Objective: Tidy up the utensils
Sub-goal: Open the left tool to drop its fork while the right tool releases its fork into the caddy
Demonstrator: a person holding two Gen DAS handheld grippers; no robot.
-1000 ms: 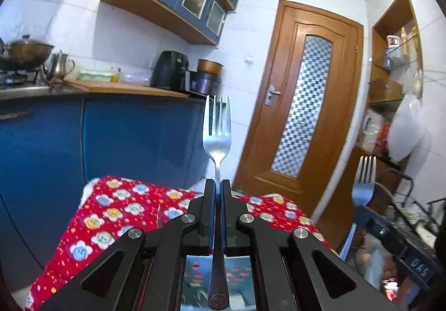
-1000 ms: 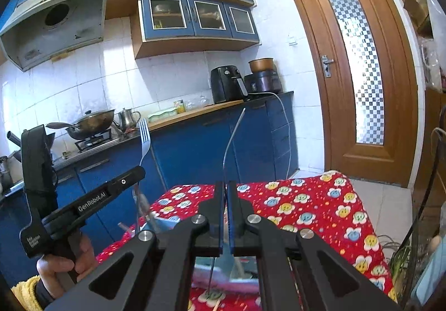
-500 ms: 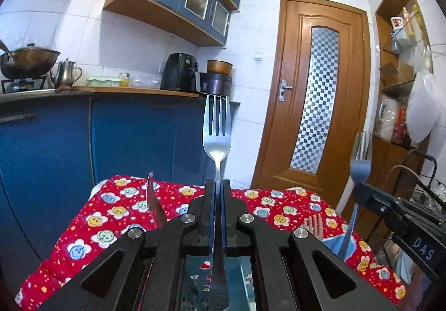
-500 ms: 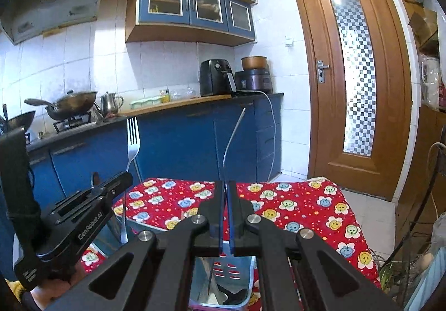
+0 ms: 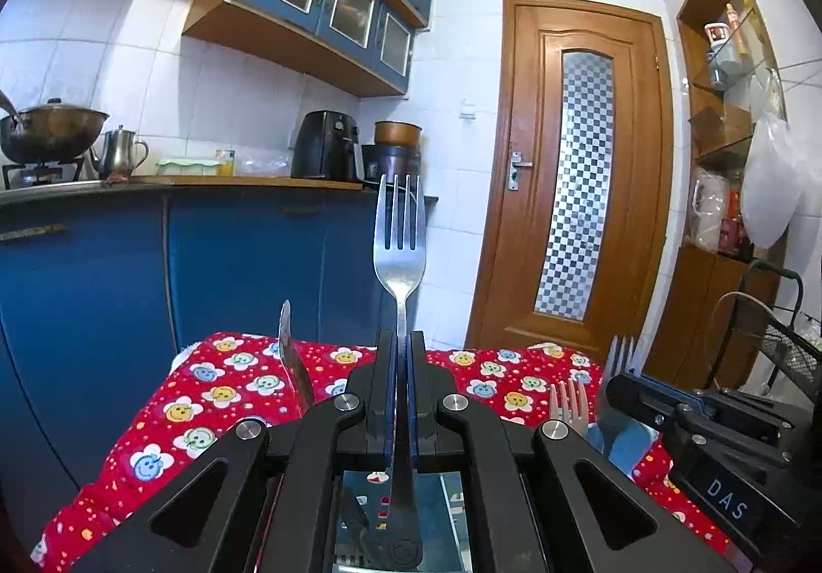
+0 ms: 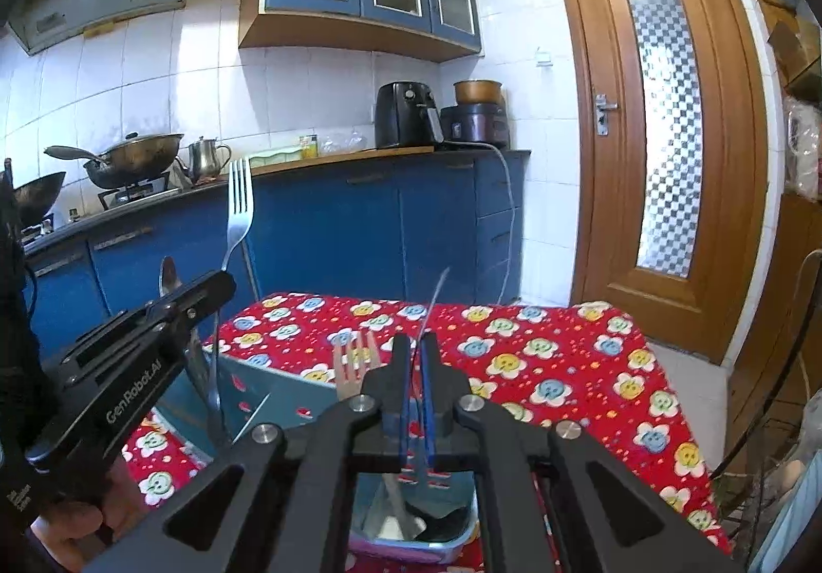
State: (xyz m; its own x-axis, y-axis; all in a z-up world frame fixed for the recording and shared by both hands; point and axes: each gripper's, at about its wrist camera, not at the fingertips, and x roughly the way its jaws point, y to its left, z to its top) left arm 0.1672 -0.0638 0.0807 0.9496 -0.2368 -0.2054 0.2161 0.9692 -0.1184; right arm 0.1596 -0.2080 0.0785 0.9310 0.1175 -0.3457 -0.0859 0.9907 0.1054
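Observation:
My left gripper [image 5: 399,342] is shut on the handle of a steel fork [image 5: 399,234], which stands upright with its tines up. In the right wrist view the same left gripper [image 6: 226,278] and its fork [image 6: 239,203] are at the left, over the blue utensil holder [image 6: 277,378]. My right gripper [image 6: 416,347] is shut on a second steel fork [image 6: 434,295], seen edge-on and leaning slightly right. In the left wrist view, that second fork's tines [image 5: 619,357] rise above the right gripper [image 5: 614,383]. A pink fork [image 6: 354,362] stands in the holder.
The holder sits on a table under a red flowered cloth [image 6: 555,357]. A spoon [image 6: 167,275] and a knife [image 5: 287,342] also stand up from the holder. Blue kitchen cabinets [image 6: 359,224] are behind the table, a wooden door [image 6: 662,131] is at the right, and a wire rack [image 5: 791,357] is at the far right.
Both grippers have sunk toward the table with their forks still held. The pink fork and the holder have come into view.

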